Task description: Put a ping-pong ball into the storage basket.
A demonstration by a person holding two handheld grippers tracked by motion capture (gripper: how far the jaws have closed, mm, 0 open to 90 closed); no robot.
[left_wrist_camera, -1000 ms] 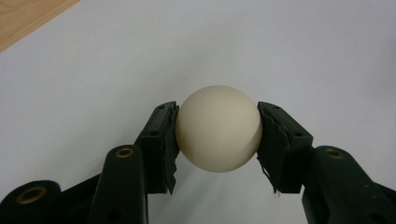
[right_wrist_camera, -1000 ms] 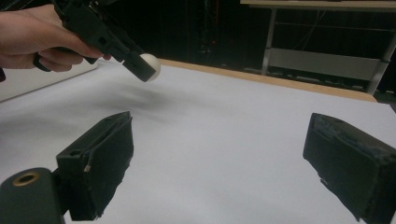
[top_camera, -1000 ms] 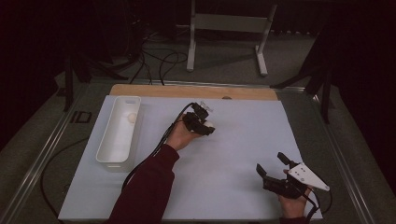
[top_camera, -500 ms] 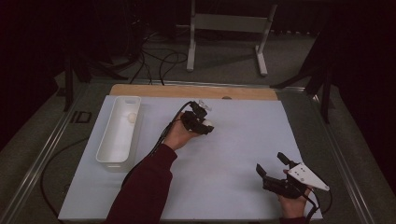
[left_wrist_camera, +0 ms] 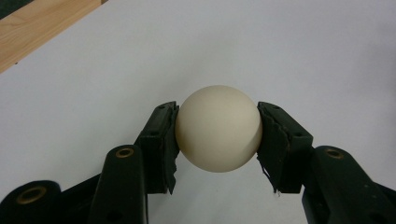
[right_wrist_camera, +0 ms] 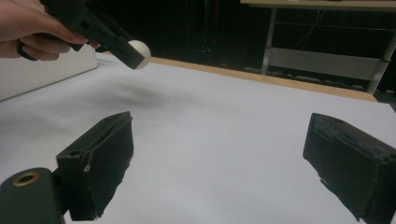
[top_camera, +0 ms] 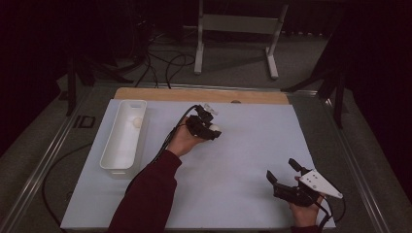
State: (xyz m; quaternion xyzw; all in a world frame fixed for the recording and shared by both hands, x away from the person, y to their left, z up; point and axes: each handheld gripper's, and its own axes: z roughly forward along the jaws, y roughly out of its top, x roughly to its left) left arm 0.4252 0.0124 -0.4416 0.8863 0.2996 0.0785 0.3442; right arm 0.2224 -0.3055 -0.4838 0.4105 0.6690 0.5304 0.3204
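Observation:
My left gripper (top_camera: 213, 130) is shut on a cream-white ball (left_wrist_camera: 218, 128), held a little above the white sheet near the table's middle; its two pads (left_wrist_camera: 161, 140) press the ball's sides. From the right gripper view the same ball (right_wrist_camera: 139, 53) hangs off the table in the other hand's gripper. My right gripper (top_camera: 282, 170) rests at the front right of the sheet, jaws wide apart with nothing between them. A second pale ball (top_camera: 137, 122) lies in the far end of the white bin (top_camera: 112, 153).
The long white bin stands along the left side of the white sheet (top_camera: 243, 160). A wooden strip (top_camera: 204, 95) borders the sheet's far edge. Beyond the table are floor cables (top_camera: 160, 63) and a metal stand (top_camera: 238, 29).
The left gripper has barely shifted, holding the ball in about the same place. The right gripper has not moved.

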